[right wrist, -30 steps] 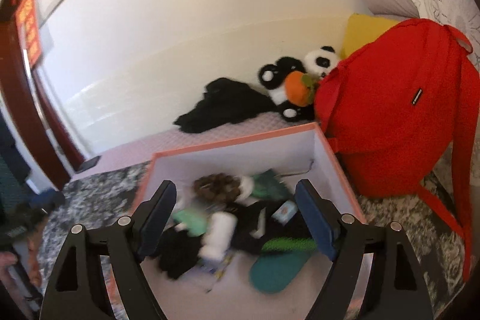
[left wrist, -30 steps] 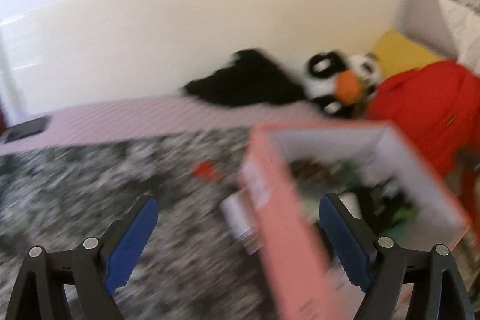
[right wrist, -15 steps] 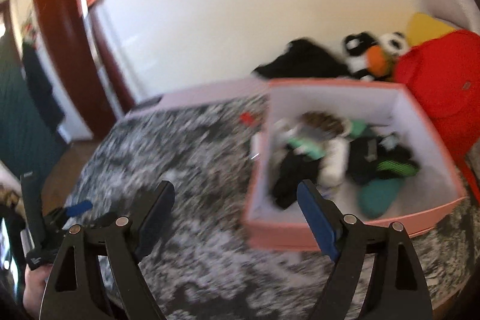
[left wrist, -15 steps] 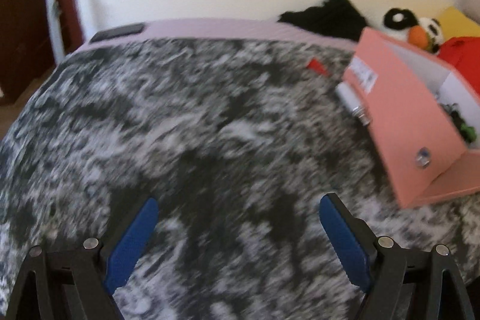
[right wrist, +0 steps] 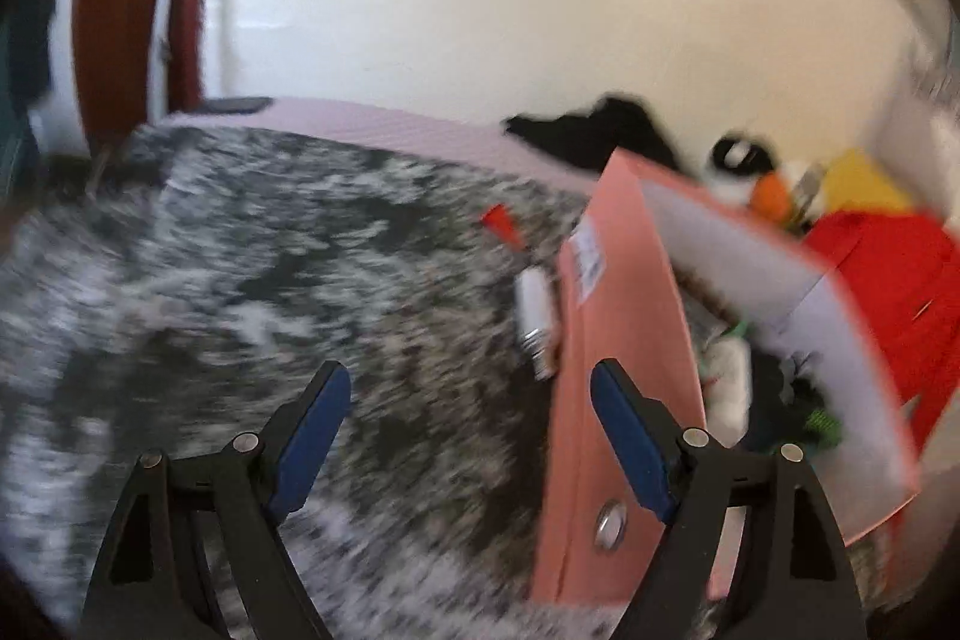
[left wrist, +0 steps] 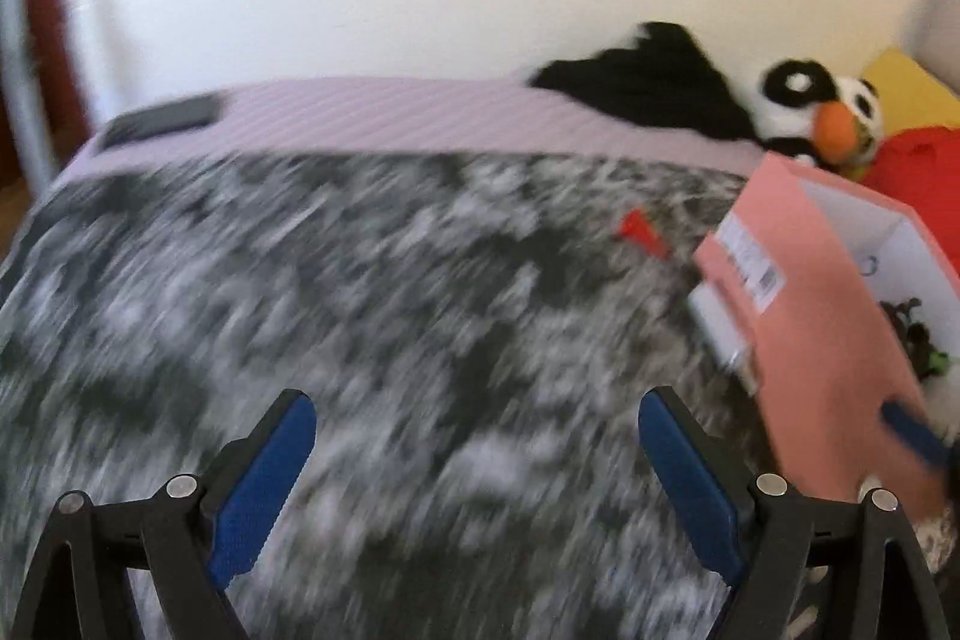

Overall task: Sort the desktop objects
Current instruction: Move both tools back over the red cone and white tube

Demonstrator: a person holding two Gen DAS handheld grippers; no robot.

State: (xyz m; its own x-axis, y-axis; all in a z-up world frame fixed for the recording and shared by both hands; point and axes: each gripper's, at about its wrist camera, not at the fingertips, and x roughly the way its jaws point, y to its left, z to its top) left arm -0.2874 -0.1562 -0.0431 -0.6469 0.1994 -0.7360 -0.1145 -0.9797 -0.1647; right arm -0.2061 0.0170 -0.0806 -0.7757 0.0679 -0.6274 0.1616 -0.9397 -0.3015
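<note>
Left gripper (left wrist: 477, 451) jaws spread wide, empty, over grey mottled bed cover (left wrist: 360, 310). Right gripper (right wrist: 471, 415) jaws likewise wide, nothing held. Pink box (right wrist: 624, 358) at right, holding mixed objects. White tube (right wrist: 536, 307) just left of box wall; small red piece (right wrist: 501, 223) farther back. Both views blurred.

Pink box (right wrist: 624, 340), grey-mottled blanket (left wrist: 360, 310)

Blanket (left wrist: 372, 328): pattern smeared by motion blur in both views.
Pink box (left wrist: 822, 334): right side cut off by the left view's edge; contents (right wrist: 780, 388) a dark blurred jumble.
Label (right wrist: 585, 259) on the box: print unreadable.
Red backpack (right wrist: 888, 280) behind the box: mostly hidden.
</note>
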